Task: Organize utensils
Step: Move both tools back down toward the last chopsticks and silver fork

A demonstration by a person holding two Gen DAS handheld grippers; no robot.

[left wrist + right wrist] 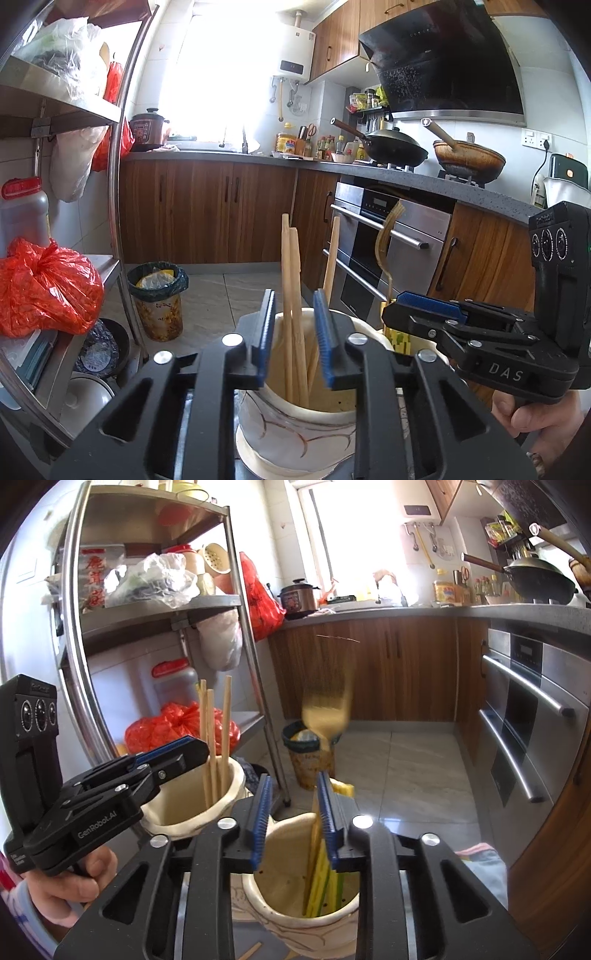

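Looking past both tools, I see the steel rack [155, 602] to my left and the oven [388, 236] to my right, with a lined bin [157, 299] on the floor between them, well apart from my work. Below me stand two cream pots side by side: the left pot [295, 417] holds three chopsticks [291, 295], and the right pot [306, 878] holds yellow utensils and the lower part of a fork [327, 709]. My left hand-held gripper [293, 339] hovers over the left pot with jaws apart, the chopsticks rising between them untouched, as far as I can tell. My right hand-held gripper [295, 819] also has its jaws parted; the fork's handle lies against the right pad, and I cannot tell whether anything pinches it. The fork's head is blurred, so I judge it is moving. My worry is that the fork, tall and top-heavy, could tip out over the rim or knock the pot if I pull away crookedly. The two pots stand close, so the two tools crowd each other, and a careless swing of the left one could rake the chopsticks over. A stray stick [251, 950] lies on the table by the right pot.
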